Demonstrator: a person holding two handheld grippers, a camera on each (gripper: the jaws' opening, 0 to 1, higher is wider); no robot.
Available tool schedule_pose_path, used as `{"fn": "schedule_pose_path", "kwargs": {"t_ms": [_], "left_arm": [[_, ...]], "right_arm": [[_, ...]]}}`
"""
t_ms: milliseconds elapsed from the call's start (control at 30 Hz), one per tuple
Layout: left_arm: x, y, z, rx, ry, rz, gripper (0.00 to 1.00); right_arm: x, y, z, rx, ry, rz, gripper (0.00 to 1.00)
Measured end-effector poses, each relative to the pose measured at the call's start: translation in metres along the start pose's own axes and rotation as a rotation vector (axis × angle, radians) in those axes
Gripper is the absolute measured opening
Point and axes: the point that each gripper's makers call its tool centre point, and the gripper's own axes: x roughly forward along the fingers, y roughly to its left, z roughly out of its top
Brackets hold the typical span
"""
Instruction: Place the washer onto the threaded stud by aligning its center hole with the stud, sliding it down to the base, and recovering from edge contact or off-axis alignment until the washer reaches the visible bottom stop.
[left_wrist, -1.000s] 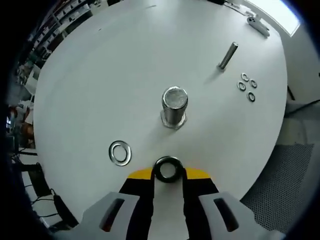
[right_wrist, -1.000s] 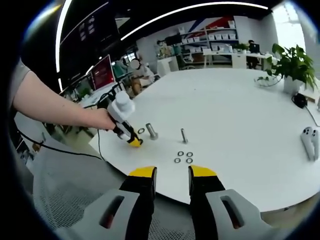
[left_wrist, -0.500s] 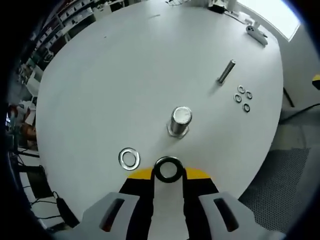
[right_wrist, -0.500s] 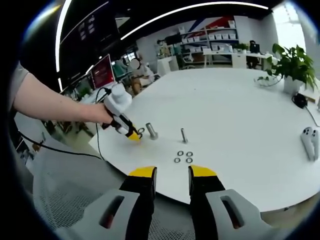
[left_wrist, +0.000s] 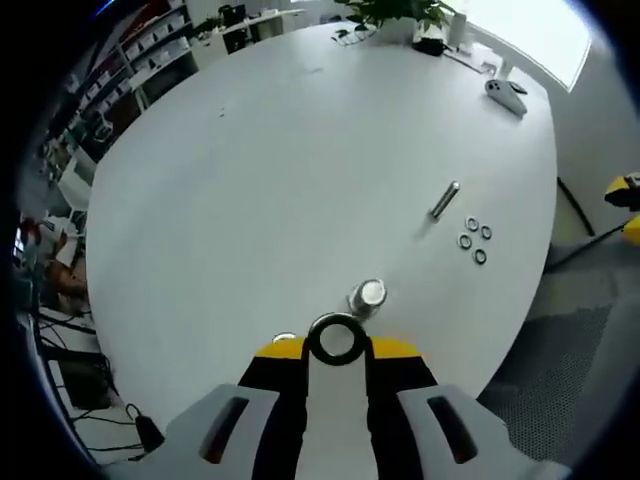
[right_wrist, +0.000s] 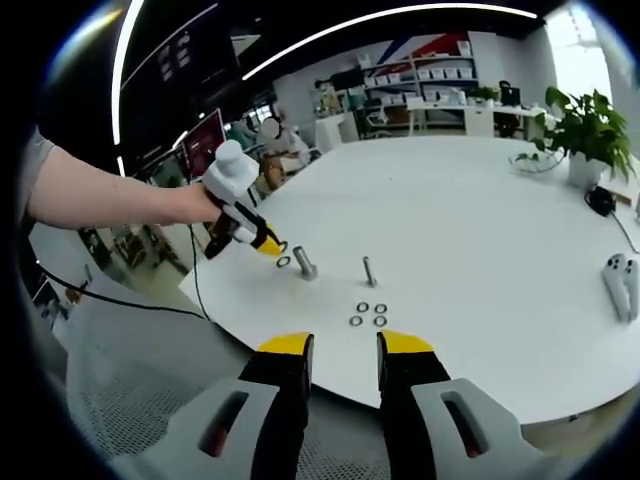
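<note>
Gripping the washer (left_wrist: 335, 339) in pinched jaws, left gripper (left_wrist: 335, 352) above and just short of the threaded stud (left_wrist: 368, 297); threading not begun, open table (left_wrist: 280, 170) beyond.

Idling off the table edge, right gripper (right_wrist: 344, 348), jaws slightly spread, empty, well clear of the stud.

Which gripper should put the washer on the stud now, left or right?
Left. The left gripper already holds the washer in its jaws, just short of the wide stud. The right gripper hangs off the table edge with nothing between its jaws, far from the stud.
</note>
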Motion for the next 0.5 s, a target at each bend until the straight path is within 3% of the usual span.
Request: {"fn": "schedule_pose_path", "kwargs": {"t_ms": [300, 500], "left_arm": [[-0.006, -0.005, 0.020, 0.010, -0.028, -0.020, 0.19], [0.001, -0.015, 0.025, 0.041, -0.007, -0.041, 0.19]], "right_arm": [[0.000, 0.000, 0.000, -0.001, 0.000, 0.000, 0.28], [0.000, 0.000, 0.000, 0.000, -0.002, -0.001, 0.28]]}}
